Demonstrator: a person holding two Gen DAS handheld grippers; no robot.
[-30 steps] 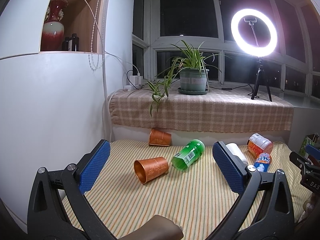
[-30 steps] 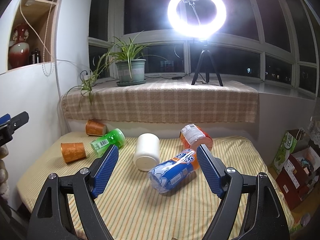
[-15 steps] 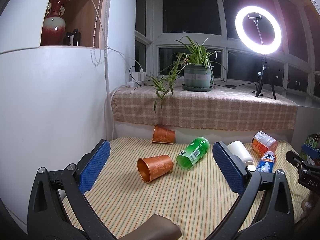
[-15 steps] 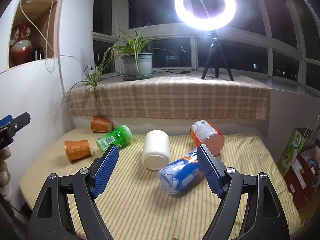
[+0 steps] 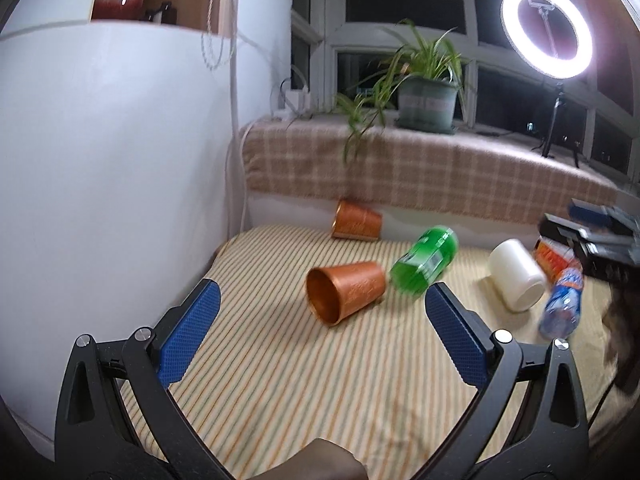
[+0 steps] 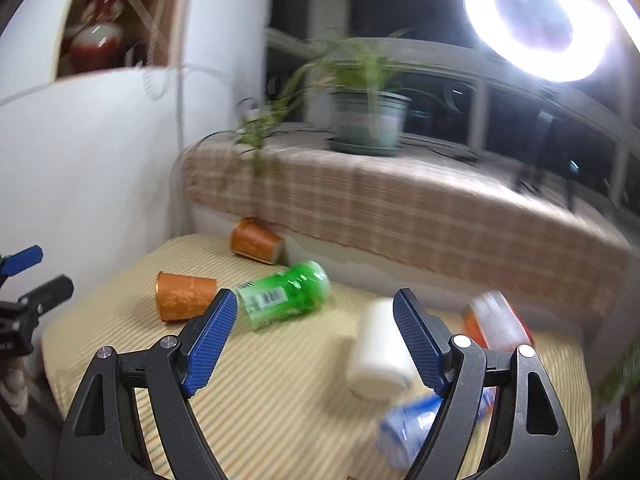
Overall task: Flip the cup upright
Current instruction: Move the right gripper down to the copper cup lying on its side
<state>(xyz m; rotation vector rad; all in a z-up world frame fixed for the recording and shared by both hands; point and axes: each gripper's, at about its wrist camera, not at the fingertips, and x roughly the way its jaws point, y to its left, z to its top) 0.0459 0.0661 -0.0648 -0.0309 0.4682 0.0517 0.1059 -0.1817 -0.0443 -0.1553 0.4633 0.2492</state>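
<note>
A copper cup (image 5: 346, 291) lies on its side on the striped cloth, mouth toward me; it also shows in the right wrist view (image 6: 184, 295). A second copper cup (image 5: 357, 220) lies on its side by the back ledge, seen too in the right wrist view (image 6: 257, 241). A white cup (image 5: 517, 280) lies on its side to the right, also in the right wrist view (image 6: 380, 354). My left gripper (image 5: 320, 338) is open and empty, short of the near copper cup. My right gripper (image 6: 314, 338) is open and empty, above the cloth between the green bottle and the white cup.
A green bottle (image 5: 425, 266), an orange bottle (image 6: 498, 322) and a blue bottle (image 5: 562, 304) lie on the cloth. A white wall (image 5: 100, 160) borders the left. A checked ledge (image 5: 420, 168) holds a potted plant (image 5: 426, 94) and a ring light (image 5: 546, 30).
Both grippers have moved forward and down toward the cloth. The right wrist view has swung left and blurs. The objects have not moved.
</note>
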